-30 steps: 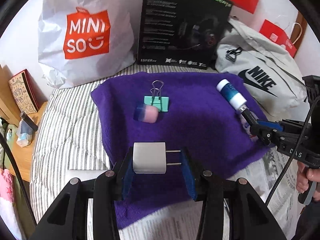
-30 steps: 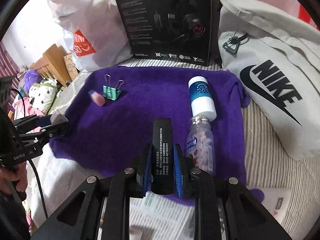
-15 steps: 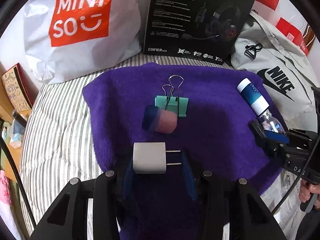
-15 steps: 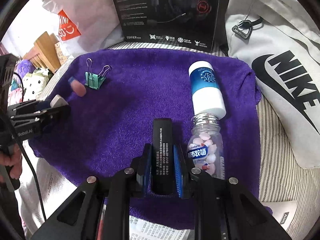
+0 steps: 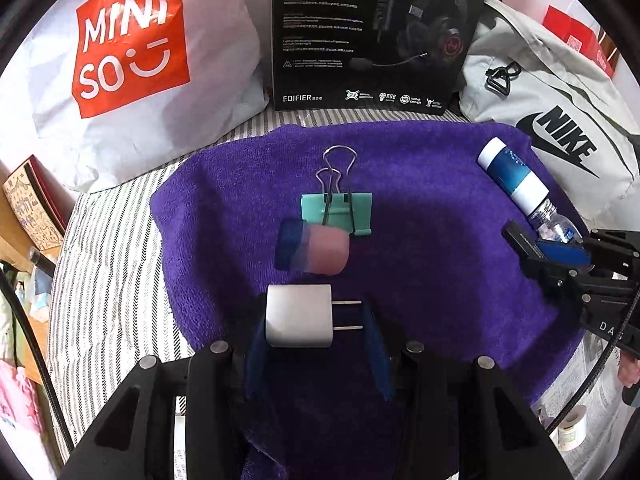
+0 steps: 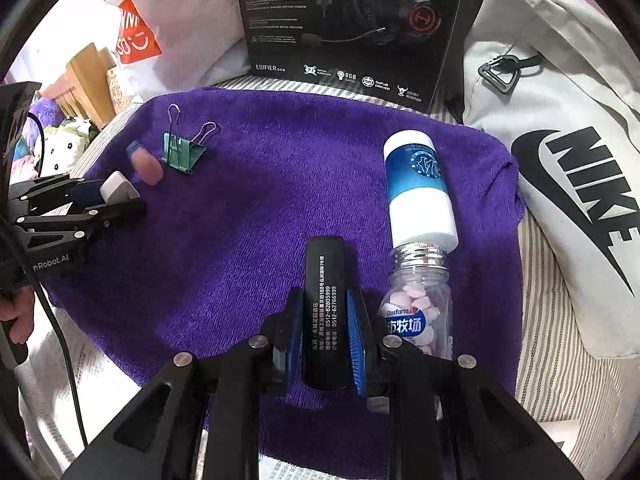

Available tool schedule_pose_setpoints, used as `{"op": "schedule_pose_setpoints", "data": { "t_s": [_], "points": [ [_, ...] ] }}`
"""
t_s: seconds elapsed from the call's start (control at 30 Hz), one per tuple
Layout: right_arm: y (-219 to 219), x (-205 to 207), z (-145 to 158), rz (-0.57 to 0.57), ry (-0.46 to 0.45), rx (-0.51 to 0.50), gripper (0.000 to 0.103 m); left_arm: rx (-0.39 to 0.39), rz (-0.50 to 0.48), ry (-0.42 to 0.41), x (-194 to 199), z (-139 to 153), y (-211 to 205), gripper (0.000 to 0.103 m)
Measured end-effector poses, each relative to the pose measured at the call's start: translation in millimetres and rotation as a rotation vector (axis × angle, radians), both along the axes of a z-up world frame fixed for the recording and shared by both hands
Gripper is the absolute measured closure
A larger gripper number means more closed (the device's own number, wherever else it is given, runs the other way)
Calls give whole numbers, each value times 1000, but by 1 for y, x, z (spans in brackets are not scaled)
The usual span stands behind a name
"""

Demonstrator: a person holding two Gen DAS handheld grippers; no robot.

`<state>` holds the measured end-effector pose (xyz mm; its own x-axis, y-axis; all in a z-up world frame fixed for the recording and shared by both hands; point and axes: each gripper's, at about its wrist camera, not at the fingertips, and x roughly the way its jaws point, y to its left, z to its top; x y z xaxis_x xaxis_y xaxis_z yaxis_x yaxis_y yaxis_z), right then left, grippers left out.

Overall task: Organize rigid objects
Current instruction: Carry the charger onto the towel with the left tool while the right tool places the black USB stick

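My left gripper (image 5: pixel 316 320) is shut on a white plug charger (image 5: pixel 298 322), its prongs pointing at the right pad, low over the purple towel (image 5: pixel 440 280). Just beyond it lie a pink and blue eraser (image 5: pixel 314 245) and a green binder clip (image 5: pixel 336 214). My right gripper (image 6: pixel 324 320) is shut on a black flat bar with white print (image 6: pixel 323 304), also low over the towel (image 6: pixel 240 240). Beside it on the right lie a clear pill bottle (image 6: pixel 418 304) and a blue and white bottle (image 6: pixel 418 188), mouth to base. The left gripper (image 6: pixel 108 196) shows at the towel's left edge.
A black headset box (image 5: pixel 376 32) stands behind the towel, with a white Miniso bag (image 5: pixel 132 60) to its left and a grey Nike bag (image 6: pixel 560 184) to its right. Striped bedding (image 5: pixel 112 280) and newspaper (image 6: pixel 100 380) surround the towel. A hand (image 6: pixel 16 316) holds the left gripper's grip.
Both grippers have come down and forward over the towel, so the objects on it look larger and nearer. Each still holds its object the same way.
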<state>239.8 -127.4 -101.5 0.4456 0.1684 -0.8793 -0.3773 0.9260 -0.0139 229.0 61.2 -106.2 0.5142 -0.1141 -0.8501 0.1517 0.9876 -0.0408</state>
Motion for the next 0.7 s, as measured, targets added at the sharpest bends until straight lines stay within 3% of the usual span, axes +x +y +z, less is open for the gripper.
{"op": "schedule_pose_setpoints", "data": {
  "t_s": [0.17, 0.37, 0.57, 0.7],
  "points": [
    [1, 1, 0, 7, -3, -2, 81, 14, 3, 1, -1, 0, -3, 59],
    [-2, 0, 1, 21, 25, 20, 74, 20, -14, 34, -6, 4, -9, 46],
    [-11, -16, 13, 5, 38, 72, 71, -41, 19, 66, -21, 13, -2, 45],
    [-17, -35, 30, -3, 13, 91, 71, -44, 31, 30, -44, 32, -2, 45]
  ]
}}
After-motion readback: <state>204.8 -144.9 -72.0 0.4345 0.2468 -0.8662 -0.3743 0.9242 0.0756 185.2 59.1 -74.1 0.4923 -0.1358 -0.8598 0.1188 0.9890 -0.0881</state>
